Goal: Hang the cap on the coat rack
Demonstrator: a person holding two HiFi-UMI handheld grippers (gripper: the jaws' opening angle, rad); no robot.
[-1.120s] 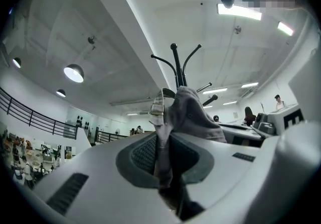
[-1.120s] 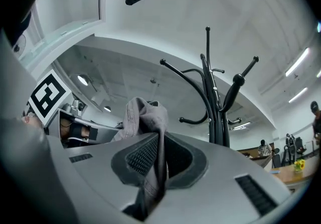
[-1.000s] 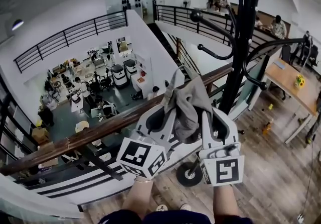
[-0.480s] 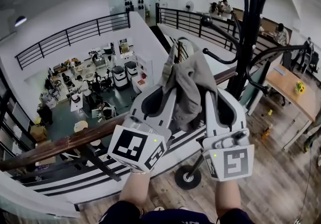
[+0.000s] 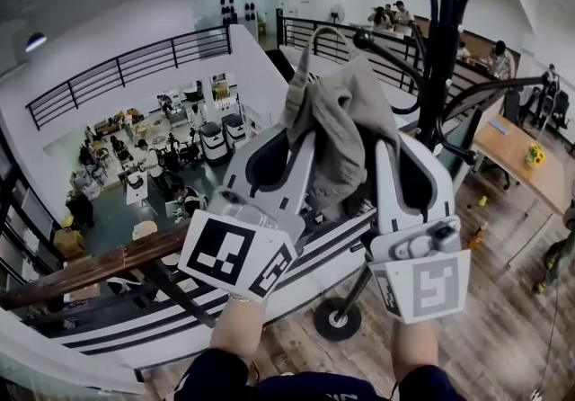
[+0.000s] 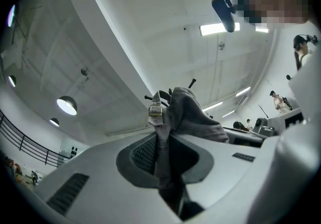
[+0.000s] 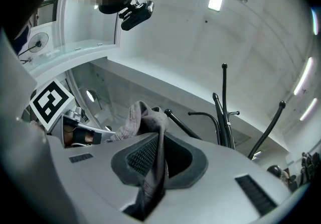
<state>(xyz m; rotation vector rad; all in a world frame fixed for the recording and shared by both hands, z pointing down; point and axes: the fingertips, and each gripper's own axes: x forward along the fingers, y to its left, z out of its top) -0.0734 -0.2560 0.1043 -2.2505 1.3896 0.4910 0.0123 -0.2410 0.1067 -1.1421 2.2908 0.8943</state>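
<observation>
Well, left hand-held gripper (image 6: pixel 167 143) and right hand-held gripper (image 7: pixel 160 151) both clamp the cap (image 5: pixel 346 131)

Crumpled grey cap (image 5: pixel 346 134), strap uppermost, is aloft beside the black coat rack (image 5: pixel 448 40).

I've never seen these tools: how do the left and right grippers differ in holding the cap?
The left gripper pinches the cap at its buckled strap; the right gripper pinches plain fabric. The right gripper sits nearer the coat rack than the left gripper. Both are shut on the cap.
</observation>
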